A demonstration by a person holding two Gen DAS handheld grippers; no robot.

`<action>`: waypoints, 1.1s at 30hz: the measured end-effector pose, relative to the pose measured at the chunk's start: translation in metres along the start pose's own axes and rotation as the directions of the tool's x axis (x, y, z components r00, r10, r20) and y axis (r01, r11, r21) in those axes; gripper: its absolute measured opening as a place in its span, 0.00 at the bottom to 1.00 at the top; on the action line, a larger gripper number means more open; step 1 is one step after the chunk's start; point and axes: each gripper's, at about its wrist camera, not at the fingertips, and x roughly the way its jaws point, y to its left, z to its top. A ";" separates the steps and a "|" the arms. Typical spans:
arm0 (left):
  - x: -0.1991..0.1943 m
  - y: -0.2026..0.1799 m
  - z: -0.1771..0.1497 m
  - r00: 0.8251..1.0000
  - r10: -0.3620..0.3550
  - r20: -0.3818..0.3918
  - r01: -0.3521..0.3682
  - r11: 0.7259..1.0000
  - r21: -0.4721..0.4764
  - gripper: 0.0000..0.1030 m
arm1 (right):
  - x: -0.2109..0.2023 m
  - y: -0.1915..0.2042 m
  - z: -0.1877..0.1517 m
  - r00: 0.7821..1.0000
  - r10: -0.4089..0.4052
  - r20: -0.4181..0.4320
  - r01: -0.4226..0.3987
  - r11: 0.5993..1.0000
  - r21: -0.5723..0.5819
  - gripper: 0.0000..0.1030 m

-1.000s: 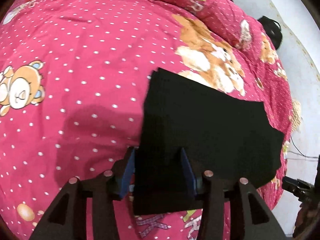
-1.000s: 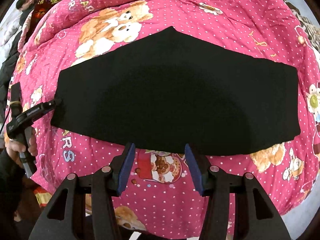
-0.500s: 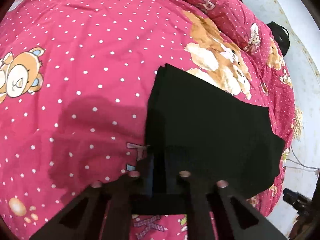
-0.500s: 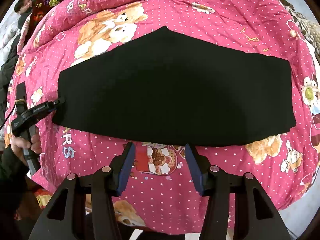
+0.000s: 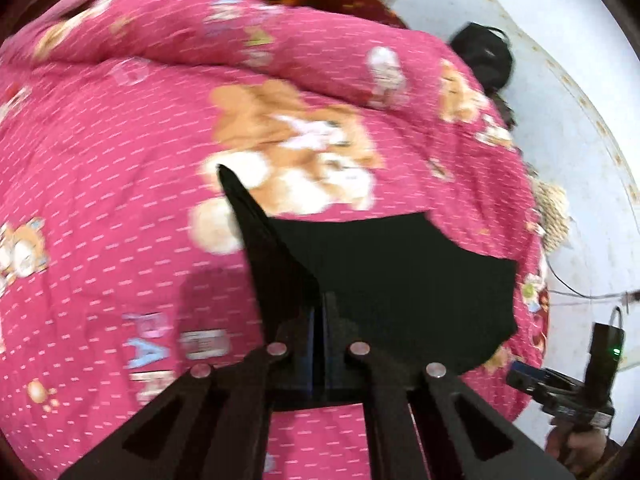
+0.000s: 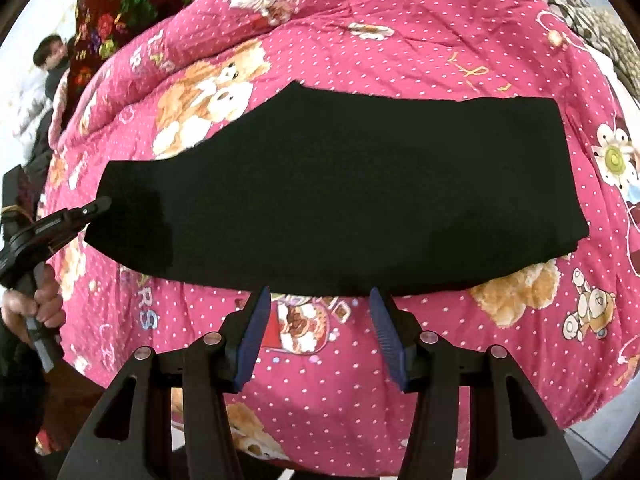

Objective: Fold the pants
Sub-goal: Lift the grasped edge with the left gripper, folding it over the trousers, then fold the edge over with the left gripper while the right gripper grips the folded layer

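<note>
Black pants lie flat across a pink dotted bedspread, folded lengthwise. My left gripper is shut on the pants' left end and lifts it, so the cloth stands up in a ridge. It also shows in the right wrist view at the pants' left end. My right gripper is open and empty, just in front of the pants' near edge. It also shows in the left wrist view at the lower right.
The bedspread has bear prints and bunches up into a fold at the back. A flowered dark blanket lies at the far left. The bed's near edge drops to the floor. A black bag sits by the wall.
My left gripper has closed on the pants' left end and raised it, tilting upward. My right gripper has moved closer to the pants' near edge and stays open.
</note>
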 end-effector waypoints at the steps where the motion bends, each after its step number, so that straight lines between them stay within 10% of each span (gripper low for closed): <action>1: 0.003 -0.014 0.002 1.000 -0.006 -0.004 0.006 1.000 0.017 0.04 | -0.001 -0.007 0.002 1.000 0.010 0.007 -0.010 1.000 0.010 0.50; 16: 0.141 -0.208 -0.023 0.955 -0.137 -0.264 0.199 0.954 0.225 0.04 | 0.007 -0.117 0.006 0.999 0.037 0.005 -0.037 0.984 0.173 0.50; 25: 0.161 -0.200 -0.032 0.915 -0.176 -0.363 0.259 0.946 0.194 0.27 | 0.028 -0.131 0.024 0.997 0.071 -0.004 -0.069 0.978 0.198 0.50; 33: 0.116 -0.134 -0.011 0.965 -0.094 -0.244 0.135 0.978 0.160 0.32 | 0.053 -0.110 0.045 0.989 0.149 -0.020 -0.144 0.977 0.158 0.51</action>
